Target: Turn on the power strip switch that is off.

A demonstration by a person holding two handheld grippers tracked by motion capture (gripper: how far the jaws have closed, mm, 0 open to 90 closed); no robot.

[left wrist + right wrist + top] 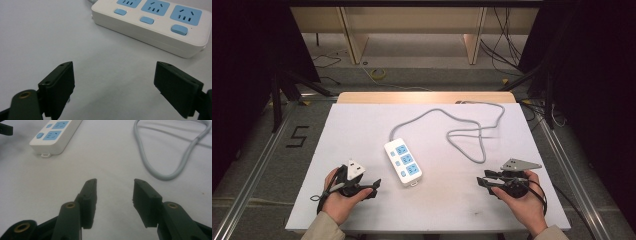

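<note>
Overhead and gripper-mounted views of a two-handed setup with a power strip (403, 162). The white strip, with three blue sockets and three blue switches, lies flat near the centre of the pale surface (362, 125). Its long axis runs from about 11 o'clock to 5 o'clock in the high view. The grey cord (472, 137) leaves the far end, arcs toward 1 o'clock and loops back on the right half of the surface.

The left gripper (371, 189) rests at the near left edge, held in the left hand (338, 197). Its fingers (58, 85) are spread wide with nothing between them. From them the strip lies toward 1 o'clock, close by; in the left gripper view its side wall and its row of switches face the camera.

The right gripper (484, 181) sits at the near right edge in the right hand (524, 200). Its fingers (88, 197) are parted and hold nothing. From them the near end of the strip lies toward 10 o'clock and well apart, while the cord loop lies toward 1 o'clock.

Judgement: the left gripper is the nearer to the strip's body and approaches it broadside, so a grasp across the short width looks most direct from that side. The right gripper is better placed for the cord.
</note>
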